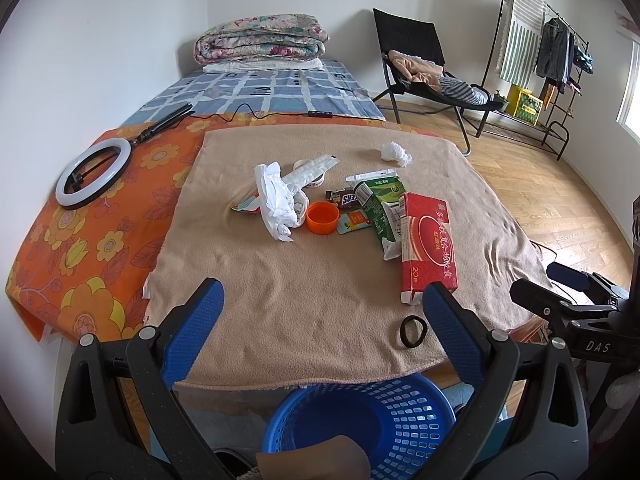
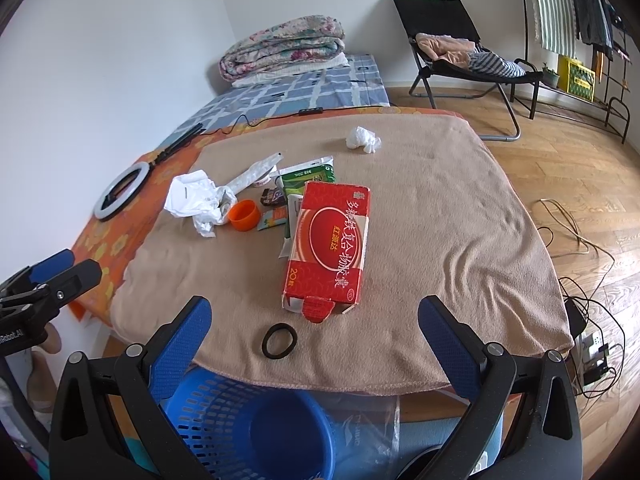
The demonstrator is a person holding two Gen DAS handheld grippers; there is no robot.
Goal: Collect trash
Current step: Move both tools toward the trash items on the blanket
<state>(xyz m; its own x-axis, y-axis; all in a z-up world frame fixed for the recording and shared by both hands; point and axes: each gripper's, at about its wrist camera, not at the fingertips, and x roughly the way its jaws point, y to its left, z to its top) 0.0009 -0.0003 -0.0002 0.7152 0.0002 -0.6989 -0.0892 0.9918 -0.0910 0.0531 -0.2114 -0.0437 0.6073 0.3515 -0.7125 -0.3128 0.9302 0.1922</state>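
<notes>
While both the left gripper and the right gripper hang wide apart holding nothing, all the trash, like the red box and orange cap, waits outside the blue basket

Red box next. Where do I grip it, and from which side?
Take the red box across its narrow width, near the middle, coming down from above with the right gripper, which is open and nearest. It lies flat, long axis toward you. The green carton presses against its left edge, so seat that finger carefully.

Candy bar label half hidden behind green carton
</notes>
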